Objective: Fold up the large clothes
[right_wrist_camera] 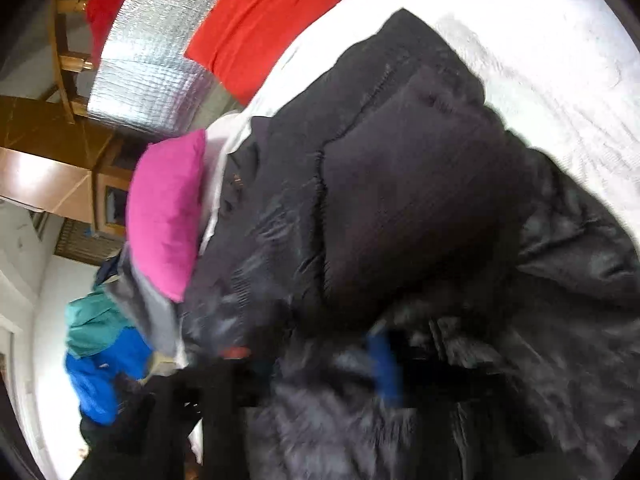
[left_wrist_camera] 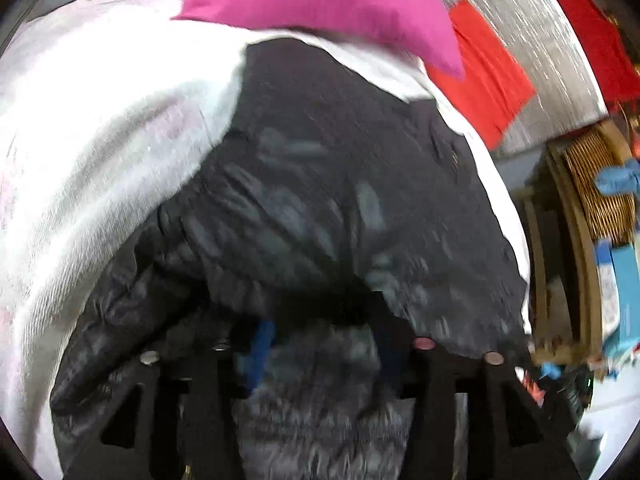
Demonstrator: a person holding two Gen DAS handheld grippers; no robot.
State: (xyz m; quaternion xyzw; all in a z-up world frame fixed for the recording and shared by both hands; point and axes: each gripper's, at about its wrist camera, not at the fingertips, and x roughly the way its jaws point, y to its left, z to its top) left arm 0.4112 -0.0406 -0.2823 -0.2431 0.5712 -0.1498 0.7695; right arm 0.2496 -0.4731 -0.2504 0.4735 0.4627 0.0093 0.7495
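Note:
A large black puffer jacket (left_wrist_camera: 328, 184) lies on a white sheet (left_wrist_camera: 100, 120); it also shows in the right wrist view (right_wrist_camera: 400, 184). My left gripper (left_wrist_camera: 320, 344) is low over the jacket's near part, with grey fur trim (left_wrist_camera: 320, 412) and black fabric bunched between its fingers; a blue pad (left_wrist_camera: 260, 344) shows. My right gripper (right_wrist_camera: 320, 360) is also buried in the jacket and fur trim (right_wrist_camera: 332, 420), with a blue pad (right_wrist_camera: 384, 364) showing. Both views are blurred and the jaw gaps are hidden by fabric.
A pink pillow (left_wrist_camera: 320, 4) lies at the jacket's far end, also in the right wrist view (right_wrist_camera: 168, 212). A red cushion (left_wrist_camera: 488, 76) rests against a silver foil panel (right_wrist_camera: 148, 60). Blue and teal clothes (right_wrist_camera: 104, 352) are piled at the left. Wooden furniture (left_wrist_camera: 568, 240) stands at the right.

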